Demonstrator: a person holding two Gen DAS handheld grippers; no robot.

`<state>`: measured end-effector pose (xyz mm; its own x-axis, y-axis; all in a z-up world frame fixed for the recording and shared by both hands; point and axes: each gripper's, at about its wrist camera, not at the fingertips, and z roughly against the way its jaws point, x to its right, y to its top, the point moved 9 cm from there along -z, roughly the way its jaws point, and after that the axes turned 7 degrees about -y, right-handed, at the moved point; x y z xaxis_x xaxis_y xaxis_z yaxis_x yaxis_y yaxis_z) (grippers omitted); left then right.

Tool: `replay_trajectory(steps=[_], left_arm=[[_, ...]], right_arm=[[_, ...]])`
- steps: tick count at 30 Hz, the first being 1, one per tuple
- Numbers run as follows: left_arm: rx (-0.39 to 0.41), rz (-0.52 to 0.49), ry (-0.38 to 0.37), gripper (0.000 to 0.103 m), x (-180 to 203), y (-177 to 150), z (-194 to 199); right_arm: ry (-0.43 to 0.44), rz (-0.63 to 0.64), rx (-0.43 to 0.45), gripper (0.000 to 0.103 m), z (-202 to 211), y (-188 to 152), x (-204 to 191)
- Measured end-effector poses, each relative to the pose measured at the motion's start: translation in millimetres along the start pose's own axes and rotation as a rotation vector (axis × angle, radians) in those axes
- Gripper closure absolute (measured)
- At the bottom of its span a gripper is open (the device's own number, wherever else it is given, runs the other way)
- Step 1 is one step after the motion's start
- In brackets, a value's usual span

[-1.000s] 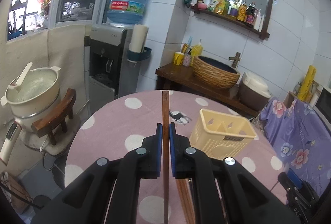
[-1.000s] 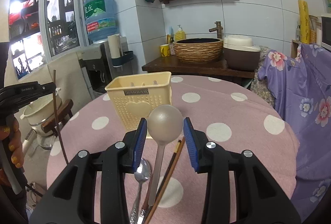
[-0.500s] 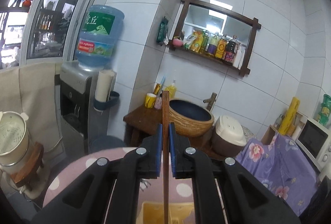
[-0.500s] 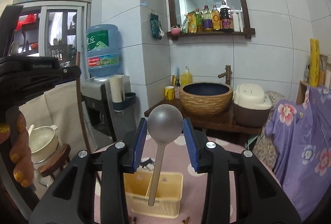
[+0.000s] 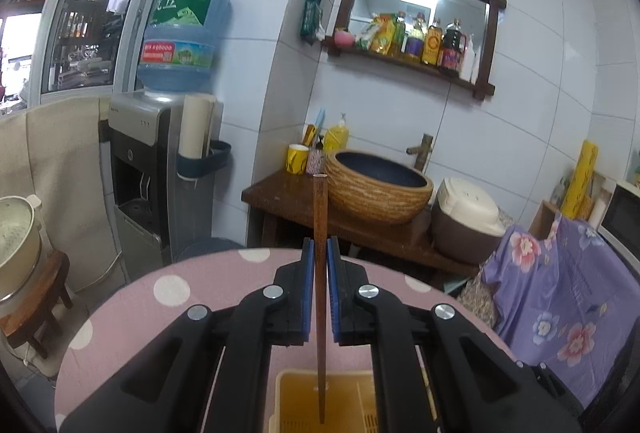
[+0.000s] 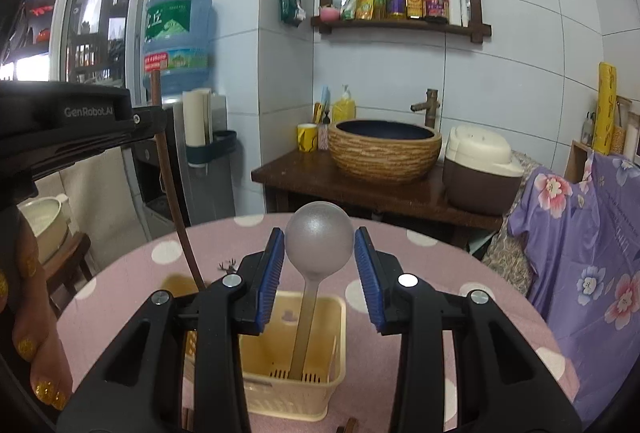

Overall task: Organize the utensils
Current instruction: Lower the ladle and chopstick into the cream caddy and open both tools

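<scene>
My left gripper [image 5: 319,253] is shut on a brown wooden chopstick [image 5: 320,217], held upright with its lower end inside the yellow plastic utensil basket [image 5: 288,397]. My right gripper [image 6: 319,245] is shut on the bowl of a grey ladle-like spoon [image 6: 319,242]; its handle points down into the same basket [image 6: 328,317], its end at the slotted bottom. In the right wrist view the left gripper body [image 6: 68,129] and its chopstick [image 6: 172,193] show at the left, above the basket's left side.
The basket stands on a round table with a pink polka-dot cloth [image 6: 440,245]. Behind are a wooden stand with a woven basin [image 6: 386,149], a rice cooker [image 6: 482,169], a water dispenser [image 5: 160,169] and purple flowered fabric [image 6: 580,233] at the right.
Both grippers tipped from looking at the table to upright over the basket, then lowered. The chopstick end and the spoon handle now reach deeper into the basket.
</scene>
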<state>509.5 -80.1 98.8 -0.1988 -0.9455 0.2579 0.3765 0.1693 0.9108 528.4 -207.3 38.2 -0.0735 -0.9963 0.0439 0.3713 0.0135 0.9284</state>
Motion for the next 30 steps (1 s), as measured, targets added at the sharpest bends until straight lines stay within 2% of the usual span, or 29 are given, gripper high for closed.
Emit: replay_trajectory(steps=[9,16,19,20,21,22,23,24,25,27,29,30], left_arm=[[-0.094,0.004,-0.014,0.095,-10.4,-41.8,-7.8],[-0.106,-0.004,-0.002,0.095,-13.9,-55.4,-8.2],[-0.12,0.005,-0.01,0.095,-14.9,-54.1,-5.4],[-0.118,0.004,-0.012,0.091,-15.2,-52.8,-2.8],[-0.114,0.001,-0.011,0.086,-15.2,-51.8,-0.2],[-0.107,-0.003,-0.008,0.068,-15.6,-50.3,4.6],[-0.096,-0.005,-0.008,0.043,-15.8,-49.0,10.2],[-0.076,-0.005,-0.012,0.035,-16.4,-47.1,18.5],[-0.063,-0.005,-0.011,0.027,-17.0,-46.6,25.4],[-0.055,-0.017,0.012,0.02,-20.2,-50.2,40.6],[-0.085,-0.039,0.04,0.007,-23.5,-60.0,51.8],[-0.103,-0.046,0.049,0.006,-25.2,-65.7,56.7]], right_arm=[[-0.008,0.039,-0.022,0.066,-2.1,-30.9,-7.4],[-0.019,0.039,-0.001,0.065,2.0,-36.5,-4.2],[-0.023,0.035,0.036,0.048,9.1,-33.0,-2.0],[-0.021,0.028,0.05,0.04,13.2,-31.3,-0.4],[-0.013,0.02,0.063,0.037,18.2,-29.4,0.7],[-0.012,0.018,0.071,0.037,22.4,-27.4,1.5],[-0.014,0.02,0.081,0.036,27.9,-26.3,2.5],[-0.018,0.024,0.09,0.032,34.2,-26.1,3.4],[-0.019,0.028,0.095,0.031,39.4,-26.5,4.4],[-0.02,0.03,0.094,0.03,52.5,-31.1,7.9],[-0.022,0.032,0.075,0.029,64.4,-38.8,11.5],[-0.018,0.03,0.059,0.027,71.0,-44.7,13.8]])
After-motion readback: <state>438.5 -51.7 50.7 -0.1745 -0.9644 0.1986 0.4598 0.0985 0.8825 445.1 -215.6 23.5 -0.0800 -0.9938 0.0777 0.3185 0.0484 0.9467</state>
